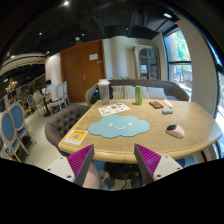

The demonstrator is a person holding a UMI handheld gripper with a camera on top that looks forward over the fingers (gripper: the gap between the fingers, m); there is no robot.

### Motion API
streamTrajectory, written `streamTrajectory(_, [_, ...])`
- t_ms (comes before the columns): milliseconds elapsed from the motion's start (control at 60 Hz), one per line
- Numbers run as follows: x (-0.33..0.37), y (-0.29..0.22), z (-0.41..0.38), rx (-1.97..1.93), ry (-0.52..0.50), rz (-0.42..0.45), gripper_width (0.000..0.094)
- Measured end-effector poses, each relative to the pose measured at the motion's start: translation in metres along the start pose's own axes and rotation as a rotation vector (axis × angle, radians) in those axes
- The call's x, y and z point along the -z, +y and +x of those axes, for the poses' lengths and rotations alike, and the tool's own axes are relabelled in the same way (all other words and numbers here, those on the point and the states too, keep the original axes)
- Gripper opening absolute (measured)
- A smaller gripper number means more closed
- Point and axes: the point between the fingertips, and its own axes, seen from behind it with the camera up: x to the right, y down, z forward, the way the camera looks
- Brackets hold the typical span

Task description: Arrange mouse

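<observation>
Small rounded pinkish-grey mouse (175,130) resting on the smooth oval pale-wood table (150,140), beyond the right finger and well apart from it. Beside it, toward the table's middle, a flat cloud-shaped light-blue mat (119,126). Gripper (113,160) hovering before the table's near edge, its magenta-padded fingers (80,158) spread apart, holding nothing. Grey tufted chair (66,121) alongside.

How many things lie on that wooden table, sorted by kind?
Cloud-shaped blue mat: 1
Mouse: 1
Books or booklets: 2
Green bottle: 1
White jug: 1
Small items at the far end, too small to identify: 2
Total: 8
</observation>
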Motion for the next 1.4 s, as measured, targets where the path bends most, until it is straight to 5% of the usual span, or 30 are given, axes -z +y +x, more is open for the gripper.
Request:
streamTrajectory(333, [-0.032,0.013,0.086,-0.048,0.050,-0.027,0.0831])
streamTrajectory(667, [-0.093,0.037,0.277,-0.066,0.301,-0.103,0.0824])
streamTrajectory(1017, [-0.155,0.003,0.349,-0.072,0.275,-0.112,0.0804])
streamTrajectory(1117, [-0.170,-0.007,0.366,-0.084,0.296,-0.100,0.0734])
streamTrajectory(1200, [-0.175,-0.009,0.372,-0.090,0.317,-0.086,0.0548])
streamTrajectory(1400, [-0.165,-0.007,0.374,-0.127,0.375,-0.083,0.0415])
